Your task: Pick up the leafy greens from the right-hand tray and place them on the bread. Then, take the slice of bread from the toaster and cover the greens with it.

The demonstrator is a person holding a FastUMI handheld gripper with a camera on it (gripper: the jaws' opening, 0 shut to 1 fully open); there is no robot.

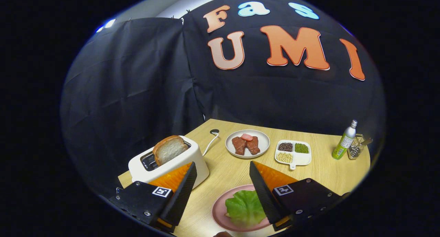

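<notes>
While the tool [222, 168] gapes, toaster [172, 161] and plates share the wooden table [323, 175].

a staged kitchen booth — toaster [168, 161] and food plates on a cloth-walled table [233, 171].

Black cloth wall [137, 92], wooden table [330, 175]

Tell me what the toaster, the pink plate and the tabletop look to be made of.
Toaster: likely smooth cream plastic, with an even matte sheen and rounded moulded corners. Pink plate, under the leafy greens between the open gripper's fingers: glossy, maybe ceramic or melamine; cannot tell which. Tabletop: pale wood grain, possibly laminate.
</notes>
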